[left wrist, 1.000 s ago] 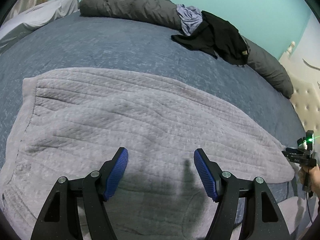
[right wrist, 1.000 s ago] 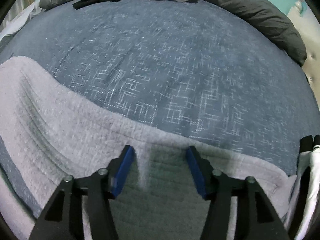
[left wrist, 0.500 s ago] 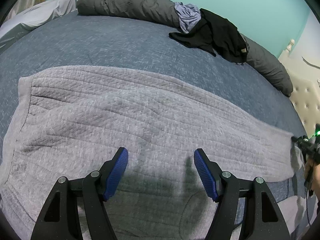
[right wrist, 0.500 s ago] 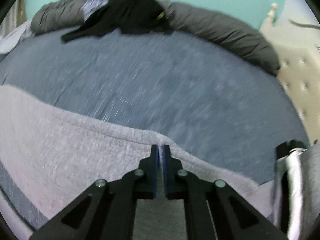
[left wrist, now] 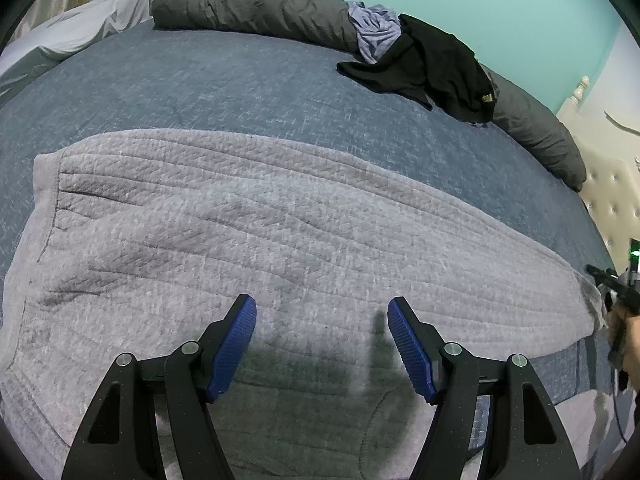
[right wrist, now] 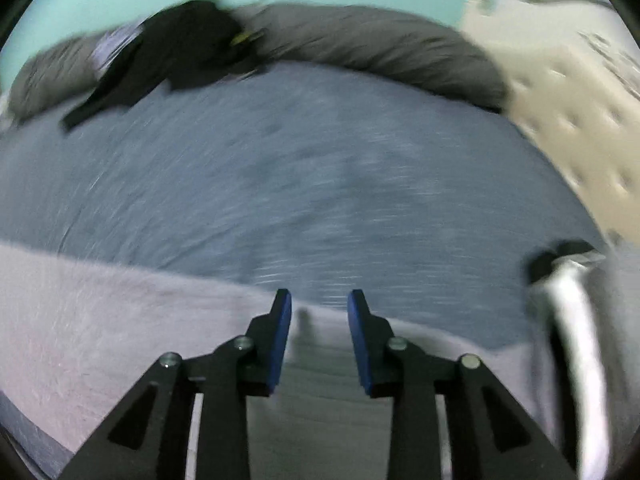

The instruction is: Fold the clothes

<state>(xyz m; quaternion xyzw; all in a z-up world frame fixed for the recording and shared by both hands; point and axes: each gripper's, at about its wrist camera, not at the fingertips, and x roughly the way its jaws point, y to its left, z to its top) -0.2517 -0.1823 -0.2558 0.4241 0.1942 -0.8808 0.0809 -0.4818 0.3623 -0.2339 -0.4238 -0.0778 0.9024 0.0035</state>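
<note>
Right gripper, pinched on the grey garment half a second ago, now gapes at its lower-frame edge, suggesting release; left gripper hovers open above the spread cloth.

The whole right wrist view is smeared by motion: the weave of the blue bed cover cannot be read, and the black garment at the bed's far edge is a dark shape without detail. A black-and-silver object near the bed's right edge is too blurred to identify. In the left wrist view the grey garment runs off the frame at the bottom and left, so its full outline is unseen. The right tool is cut by the frame's right edge; its grip on the cloth cannot be made out there.
</note>
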